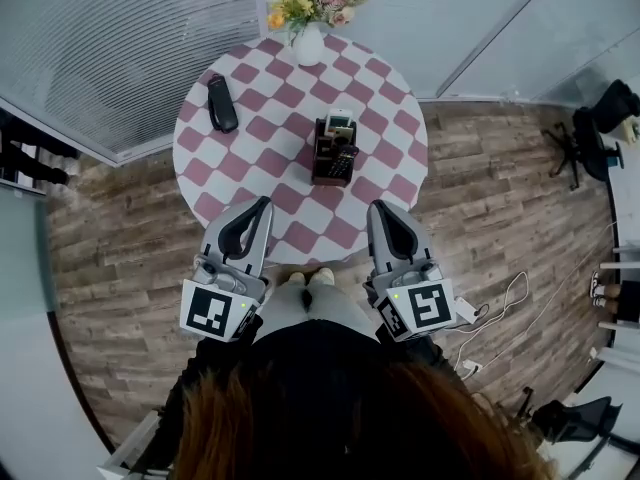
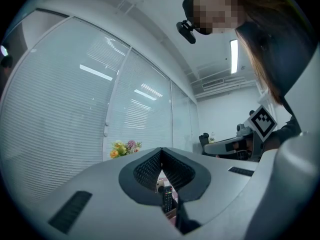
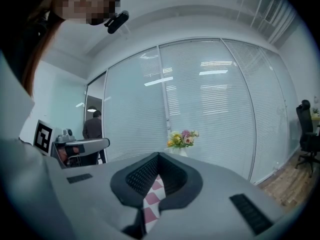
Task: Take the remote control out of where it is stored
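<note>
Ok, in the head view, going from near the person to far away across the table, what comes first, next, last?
First the left gripper and right gripper side by side → dark holder with the remote control → vase of flowers. The black thing at the left overlaps the holder, so I skip it.

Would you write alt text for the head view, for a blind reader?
A dark organiser box holding a black remote control stands on a round pink-and-white checked table, with a white flower vase and a black oblong object. The left tool and right tool, both shut, hover at its near edge.
</note>
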Demonstrator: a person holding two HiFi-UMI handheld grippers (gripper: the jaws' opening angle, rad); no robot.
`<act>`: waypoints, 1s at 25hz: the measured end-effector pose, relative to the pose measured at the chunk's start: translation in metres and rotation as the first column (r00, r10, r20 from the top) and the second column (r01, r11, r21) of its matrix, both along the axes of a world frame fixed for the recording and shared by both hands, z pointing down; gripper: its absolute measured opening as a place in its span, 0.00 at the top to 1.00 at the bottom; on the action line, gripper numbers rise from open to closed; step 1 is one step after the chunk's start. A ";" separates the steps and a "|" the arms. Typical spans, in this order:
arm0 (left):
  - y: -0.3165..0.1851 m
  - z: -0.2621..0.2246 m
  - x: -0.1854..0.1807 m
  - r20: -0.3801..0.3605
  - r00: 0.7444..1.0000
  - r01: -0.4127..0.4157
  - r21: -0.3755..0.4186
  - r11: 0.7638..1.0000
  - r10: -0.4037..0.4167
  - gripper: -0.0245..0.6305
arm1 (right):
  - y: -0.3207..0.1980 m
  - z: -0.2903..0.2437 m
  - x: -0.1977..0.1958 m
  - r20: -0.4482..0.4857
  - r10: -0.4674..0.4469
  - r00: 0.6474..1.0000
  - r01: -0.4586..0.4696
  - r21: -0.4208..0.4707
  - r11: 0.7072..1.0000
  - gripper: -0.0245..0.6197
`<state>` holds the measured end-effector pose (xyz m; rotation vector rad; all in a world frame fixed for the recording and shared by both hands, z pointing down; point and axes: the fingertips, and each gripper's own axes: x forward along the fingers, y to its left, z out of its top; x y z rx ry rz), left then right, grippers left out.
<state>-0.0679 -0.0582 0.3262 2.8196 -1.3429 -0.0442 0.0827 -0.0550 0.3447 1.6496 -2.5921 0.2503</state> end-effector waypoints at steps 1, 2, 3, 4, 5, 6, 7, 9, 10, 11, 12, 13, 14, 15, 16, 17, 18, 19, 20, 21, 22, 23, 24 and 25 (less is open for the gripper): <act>-0.001 0.001 0.002 0.005 1.000 0.008 -0.006 1.000 -0.008 0.95 | -0.002 -0.001 0.002 -0.001 -0.002 1.000 0.002 -0.003 1.000 0.95; -0.004 0.003 0.002 0.009 1.000 0.024 -0.013 1.000 -0.024 0.95 | -0.004 -0.001 0.003 -0.005 -0.005 1.000 0.005 -0.003 1.000 0.95; -0.006 0.004 0.002 0.007 0.999 0.042 -0.018 0.999 -0.042 0.95 | -0.006 -0.002 0.004 -0.012 -0.009 1.000 0.009 -0.004 1.000 0.95; -0.007 0.005 0.002 0.003 0.998 0.059 -0.025 0.998 -0.058 0.95 | -0.007 -0.002 0.005 -0.017 -0.014 1.000 0.014 -0.005 1.000 0.95; -0.008 0.006 0.004 0.004 0.998 0.070 -0.031 0.997 -0.070 0.95 | -0.008 -0.003 0.006 -0.021 -0.019 1.000 0.018 -0.004 1.000 0.95; -0.008 0.006 0.006 0.011 0.997 0.076 -0.036 0.996 -0.076 0.95 | -0.008 -0.006 0.008 -0.024 -0.020 1.000 0.020 0.001 1.000 0.95; -0.009 0.008 0.009 0.023 0.997 0.077 -0.042 0.996 -0.076 0.95 | -0.009 -0.008 0.010 -0.026 -0.019 0.999 0.020 0.007 1.000 0.95; -0.010 0.008 0.016 0.028 0.998 0.066 -0.038 0.997 -0.065 0.95 | -0.011 -0.008 0.013 -0.023 -0.014 1.000 0.014 0.010 1.000 0.95; -0.011 0.006 0.019 0.018 0.998 0.057 -0.024 0.998 -0.057 0.95 | -0.011 -0.006 0.014 -0.019 -0.010 1.000 0.010 0.005 1.000 0.95; -0.012 0.004 0.021 0.004 0.999 0.052 -0.008 0.999 -0.052 0.95 | -0.012 -0.003 0.015 -0.017 -0.005 1.000 0.005 -0.002 1.000 0.95; -0.013 0.003 0.023 -0.005 0.999 0.053 0.003 0.999 -0.053 0.95 | -0.015 0.001 0.016 -0.016 0.001 1.000 -0.001 -0.011 1.000 0.95; -0.014 0.003 0.024 -0.006 0.998 0.056 0.006 0.998 -0.056 0.95 | -0.018 0.005 0.017 -0.015 0.007 1.000 -0.007 -0.021 1.000 0.95; -0.014 0.005 0.025 0.004 0.998 0.059 -0.003 0.998 -0.059 0.95 | -0.021 0.011 0.018 -0.014 0.013 1.000 -0.014 -0.032 0.999 0.95; -0.014 0.008 0.026 0.016 0.998 0.060 -0.016 0.998 -0.059 0.95 | -0.025 0.017 0.019 -0.014 0.023 1.000 -0.023 -0.044 0.999 0.95; -0.013 0.010 0.027 0.023 0.998 0.058 -0.024 0.998 -0.057 0.95 | -0.030 0.023 0.020 -0.015 0.036 0.999 -0.036 -0.055 0.998 0.95; -0.011 0.010 0.029 0.024 0.998 0.052 -0.025 0.998 -0.052 0.95 | -0.035 0.029 0.020 -0.018 0.049 0.999 -0.050 -0.064 0.997 0.95; -0.010 0.008 0.031 0.020 0.999 0.044 -0.022 0.999 -0.044 0.95 | -0.040 0.036 0.019 -0.022 0.059 0.998 -0.061 -0.072 0.996 0.95; -0.007 0.007 0.033 0.020 0.999 0.037 -0.021 0.999 -0.036 0.95 | -0.046 0.043 0.017 -0.026 0.066 0.997 -0.068 -0.081 0.994 0.95; -0.005 0.007 0.034 0.024 0.999 0.031 -0.022 0.999 -0.031 0.95 | -0.053 0.052 0.016 -0.029 0.071 0.997 -0.074 -0.096 0.993 0.95; -0.003 0.007 0.035 0.028 0.999 0.027 -0.022 0.999 -0.027 0.95 | -0.060 0.063 0.014 -0.030 0.078 0.997 -0.081 -0.115 0.990 0.95; -0.001 0.007 0.035 0.033 0.999 0.025 -0.022 0.999 -0.024 0.95 | -0.066 0.075 0.013 -0.032 0.087 0.996 -0.091 -0.137 0.986 0.95; 0.001 0.008 0.035 0.037 0.999 0.027 -0.025 0.999 -0.026 0.95 | -0.073 0.088 0.013 -0.035 0.100 0.994 -0.105 -0.160 0.982 0.95; 0.003 0.008 0.034 0.039 0.999 0.031 -0.027 0.999 -0.030 0.95 | -0.079 0.102 0.013 -0.041 0.116 0.992 -0.122 -0.183 0.976 0.95; 0.004 0.006 0.033 0.037 0.999 0.035 -0.023 0.999 -0.034 0.95 | -0.085 0.115 0.014 -0.047 0.134 0.990 -0.141 -0.204 0.969 0.95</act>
